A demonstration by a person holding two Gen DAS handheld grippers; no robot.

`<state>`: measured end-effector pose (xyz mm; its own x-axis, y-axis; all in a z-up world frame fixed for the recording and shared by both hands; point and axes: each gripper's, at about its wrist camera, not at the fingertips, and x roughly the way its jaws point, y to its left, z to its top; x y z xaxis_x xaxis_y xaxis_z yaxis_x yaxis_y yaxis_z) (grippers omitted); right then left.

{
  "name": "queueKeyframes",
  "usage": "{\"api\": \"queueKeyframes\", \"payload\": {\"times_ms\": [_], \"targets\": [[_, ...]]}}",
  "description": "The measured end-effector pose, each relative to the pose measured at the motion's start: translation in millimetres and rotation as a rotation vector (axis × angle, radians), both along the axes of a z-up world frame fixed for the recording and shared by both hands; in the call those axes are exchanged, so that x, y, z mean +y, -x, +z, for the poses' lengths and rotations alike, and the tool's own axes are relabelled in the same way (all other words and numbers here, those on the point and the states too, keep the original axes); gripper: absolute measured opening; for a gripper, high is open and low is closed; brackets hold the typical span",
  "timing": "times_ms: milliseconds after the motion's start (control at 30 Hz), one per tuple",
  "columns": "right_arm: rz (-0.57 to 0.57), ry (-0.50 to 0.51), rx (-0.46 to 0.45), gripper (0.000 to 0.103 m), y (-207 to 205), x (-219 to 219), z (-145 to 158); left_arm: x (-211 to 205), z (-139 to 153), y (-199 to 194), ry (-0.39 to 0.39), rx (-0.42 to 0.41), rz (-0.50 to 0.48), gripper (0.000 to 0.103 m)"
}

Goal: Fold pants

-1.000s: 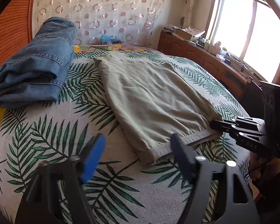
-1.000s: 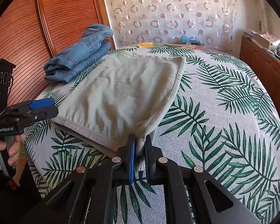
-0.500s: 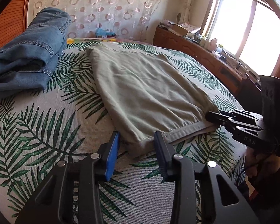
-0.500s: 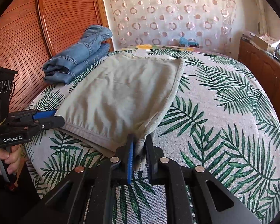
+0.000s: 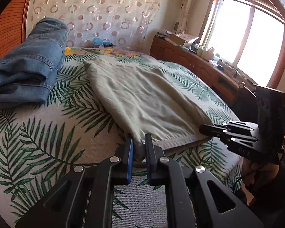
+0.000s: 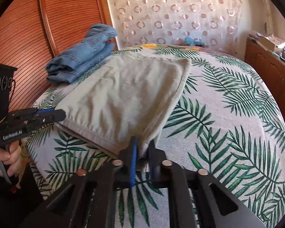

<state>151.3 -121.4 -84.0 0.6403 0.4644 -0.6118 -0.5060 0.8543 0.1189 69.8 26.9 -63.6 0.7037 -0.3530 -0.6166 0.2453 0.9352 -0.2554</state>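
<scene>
While the khaki pants lie flat on the leaf-print bed, the left gripper, jaws closing, pinches their near hem corner; the right gripper, jaws clamped narrow, grips the other. Folded jeans rest beside the pants.

The leaf-print bedcover lies bare and open to the right of the pale green pants. Folded jeans block the far left, just beside the pants. A wooden cabinet bounds the right side.
</scene>
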Motion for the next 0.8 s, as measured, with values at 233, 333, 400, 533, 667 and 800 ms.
{"api": "queueKeyframes", "payload": {"times_ms": [233,333,400,533,667,800], "targets": [[0.019,-0.043,-0.034,0.006,15,-7,16,3,29,11,0.025,-0.063,-0.008,0.011],[0.023,-0.063,-0.046,0.006,22,-12,25,2,39,17,0.034,-0.087,-0.016,0.011],[0.024,-0.073,-0.055,0.007,27,-16,31,1,45,20,0.036,-0.105,-0.022,0.011],[0.027,-0.087,-0.073,0.007,34,-22,42,1,55,22,0.030,-0.131,-0.030,0.011],[0.030,-0.095,-0.092,0.007,41,-26,50,3,61,27,0.031,-0.151,-0.034,0.011],[0.031,-0.105,-0.109,0.007,47,-31,57,3,68,31,0.032,-0.172,-0.042,0.011]]}}
